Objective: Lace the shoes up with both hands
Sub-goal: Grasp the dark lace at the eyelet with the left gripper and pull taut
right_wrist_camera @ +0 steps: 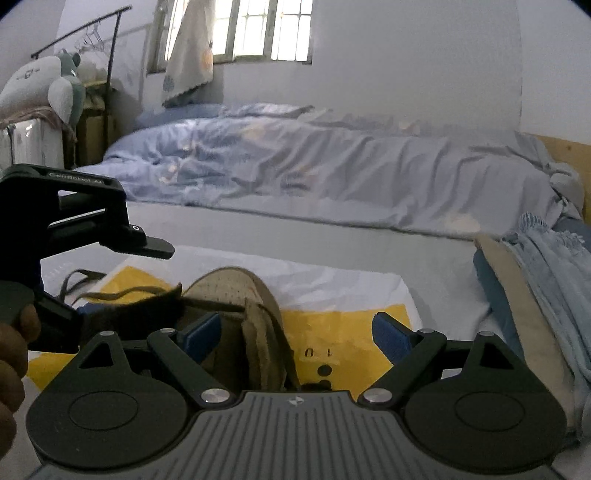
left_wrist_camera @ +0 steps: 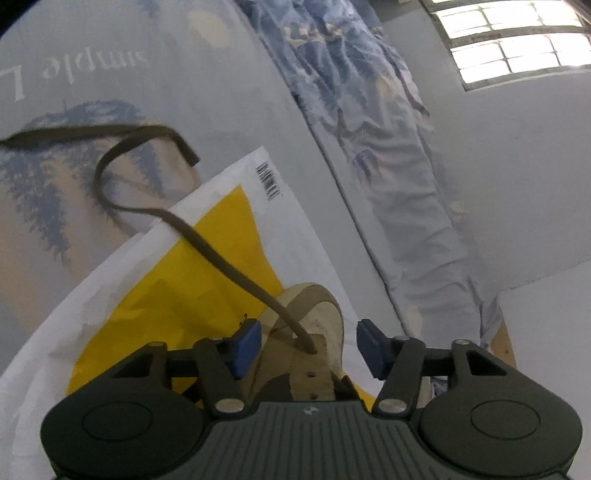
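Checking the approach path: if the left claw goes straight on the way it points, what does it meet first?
Probably the shoe, which sits between the open left claw pads where the lace enters an eyelet. Depth is unclear.

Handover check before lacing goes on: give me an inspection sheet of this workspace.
Surface: bed sheet, with a white-and-yellow plastic bag spread under the work.
Job's things: tan shoe; brown lace out of an eyelet, loose end trailing over the sheet.
Clutter: folded blue towel.
Grippers: left gripper open around the shoe's eyelet strip; right gripper open.
Cables: nothing seen.
Surroundings: rumpled duvet, window, plush toy.
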Tool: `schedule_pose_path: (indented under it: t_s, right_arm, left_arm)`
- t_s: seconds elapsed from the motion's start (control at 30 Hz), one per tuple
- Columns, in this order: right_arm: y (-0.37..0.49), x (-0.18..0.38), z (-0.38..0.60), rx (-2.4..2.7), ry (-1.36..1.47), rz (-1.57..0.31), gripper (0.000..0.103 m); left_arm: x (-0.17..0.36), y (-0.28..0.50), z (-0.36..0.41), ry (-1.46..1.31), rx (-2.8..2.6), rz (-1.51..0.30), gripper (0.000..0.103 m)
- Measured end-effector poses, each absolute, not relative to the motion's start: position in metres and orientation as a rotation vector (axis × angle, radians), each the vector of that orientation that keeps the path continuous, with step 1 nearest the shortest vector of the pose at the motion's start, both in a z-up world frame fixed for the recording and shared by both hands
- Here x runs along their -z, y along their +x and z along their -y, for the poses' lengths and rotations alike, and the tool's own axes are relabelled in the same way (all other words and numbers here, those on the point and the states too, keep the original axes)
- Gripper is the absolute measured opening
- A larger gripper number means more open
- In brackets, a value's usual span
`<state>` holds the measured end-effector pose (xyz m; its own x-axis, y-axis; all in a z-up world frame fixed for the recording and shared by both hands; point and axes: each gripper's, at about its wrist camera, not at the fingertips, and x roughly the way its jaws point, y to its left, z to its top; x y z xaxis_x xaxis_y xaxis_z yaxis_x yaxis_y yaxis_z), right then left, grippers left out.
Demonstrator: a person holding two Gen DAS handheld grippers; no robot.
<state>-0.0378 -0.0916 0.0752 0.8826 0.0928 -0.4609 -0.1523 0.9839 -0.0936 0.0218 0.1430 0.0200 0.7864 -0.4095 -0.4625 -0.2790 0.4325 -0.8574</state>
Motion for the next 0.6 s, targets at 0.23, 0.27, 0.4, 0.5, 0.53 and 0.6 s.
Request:
schedule_pose_path:
  t_s: [0.23,0.27,0.4,0.5,0.53,0.6]
  right_arm:
    - [-0.028,-0.069,0.089,-0.044,-0.138,-0.501,0.09]
    - [-0.027,-0.067,0.089,-0.029,-0.144,-0.507,0.09]
    - [-0.025,-0.061,0.089,0.011,-0.171,-0.513,0.09]
    - [-0.026,-0.058,0.086,0.032,-0.186,-0.502,0.09]
    - [-0.026,-0.058,0.086,0.037,-0.188,-0.499,0.09]
    - [-0.027,-0.057,0.085,0.048,-0.189,-0.494,0.09]
  left_arm:
    - [-0.005,0.023,-0.147,-1.231,0.091,-0.714,0.02]
    - [-0.004,0.023,-0.147,-1.234,0.091,-0.708,0.013]
    - [-0.005,0.022,-0.147,-1.235,0.085,-0.667,0.001]
    - [-0.01,0.023,-0.15,-1.23,0.076,-0.636,0.0]
    - [-0.01,0.023,-0.15,-1.227,0.075,-0.634,0.0]
    - [-0.011,0.025,-0.15,-1.222,0.073,-0.63,0.0]
